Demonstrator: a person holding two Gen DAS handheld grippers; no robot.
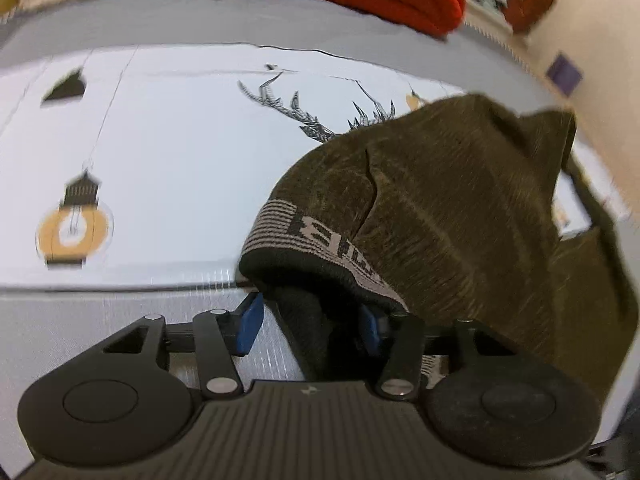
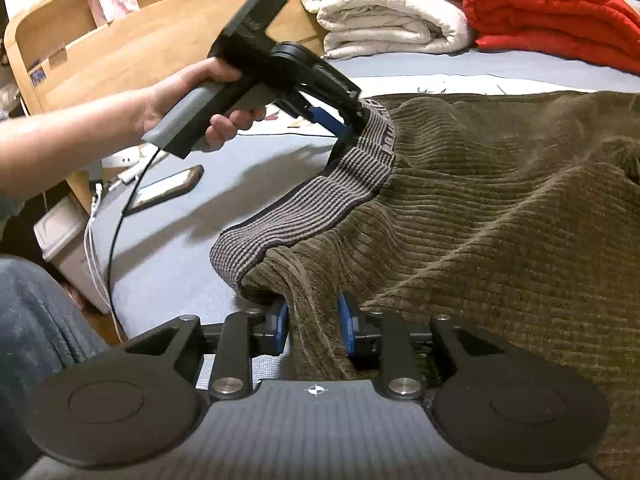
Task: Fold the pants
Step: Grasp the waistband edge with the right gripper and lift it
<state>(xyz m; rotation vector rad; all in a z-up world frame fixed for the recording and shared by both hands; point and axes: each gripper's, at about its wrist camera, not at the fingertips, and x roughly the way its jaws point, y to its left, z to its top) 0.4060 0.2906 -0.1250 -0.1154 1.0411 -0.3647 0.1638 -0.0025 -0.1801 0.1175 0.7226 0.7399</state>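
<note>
The pants point(image 2: 500, 216) are olive-brown corduroy with a grey striped waistband point(image 2: 320, 196). They lie spread over the bed to the right. My right gripper point(image 2: 312, 320) is shut on the pants at the waist, fabric pinched between its blue pads. My left gripper point(image 2: 344, 120) holds the far end of the waistband, lifted above the bed. In the left wrist view the left gripper point(image 1: 310, 326) has the waistband point(image 1: 320, 236) draped over it, the jaws stand apart, and the pants point(image 1: 460, 208) hang to the right.
A white sheet with lantern and deer prints point(image 1: 180, 152) covers the grey bed. Folded cream blankets point(image 2: 384, 4) and a red blanket point(image 2: 552, 16) lie at the far edge. A phone point(image 2: 164, 192) lies on the bed at left, next to cables and a wooden headboard point(image 2: 120, 52).
</note>
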